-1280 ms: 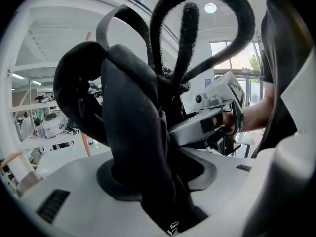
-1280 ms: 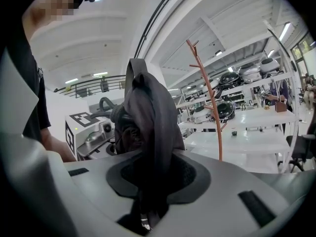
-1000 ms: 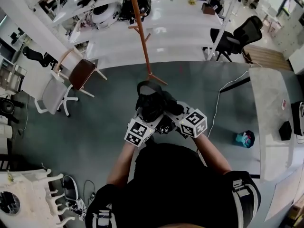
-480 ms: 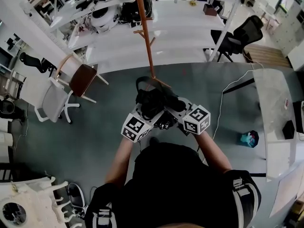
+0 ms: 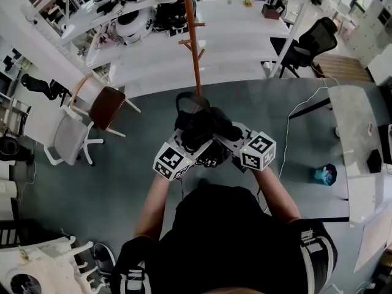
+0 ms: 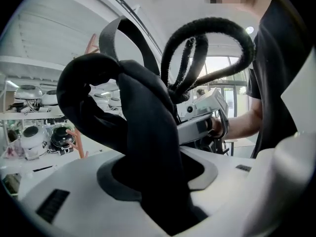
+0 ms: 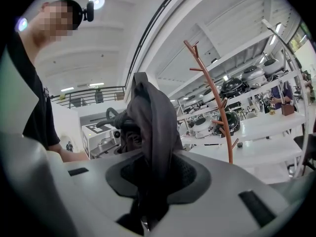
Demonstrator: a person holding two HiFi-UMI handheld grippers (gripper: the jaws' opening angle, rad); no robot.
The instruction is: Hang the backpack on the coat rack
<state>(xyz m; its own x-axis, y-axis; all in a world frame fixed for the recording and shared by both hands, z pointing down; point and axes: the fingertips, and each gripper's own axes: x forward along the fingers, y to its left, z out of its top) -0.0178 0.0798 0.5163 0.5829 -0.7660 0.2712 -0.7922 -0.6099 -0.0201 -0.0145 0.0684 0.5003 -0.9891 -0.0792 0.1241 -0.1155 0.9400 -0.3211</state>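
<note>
Backpack (image 5: pixel 199 126) hangs in the air near the coat rack (image 5: pixel 195 48), left claw (image 5: pixel 187 141) and right claw (image 5: pixel 225 137) each clamped on its fabric; its loop (image 6: pixel 212 33) could miss a peg (image 5: pixel 185 41); released then, it would fall.

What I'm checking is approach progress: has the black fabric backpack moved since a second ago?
Yes. In the head view the black fabric backpack has moved toward the orange branched coat rack, now overlapping its foot.

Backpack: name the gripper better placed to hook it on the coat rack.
Probably the left gripper. It and the right gripper both grip the backpack, but the loop sits on its side, nearest the rack.
</note>
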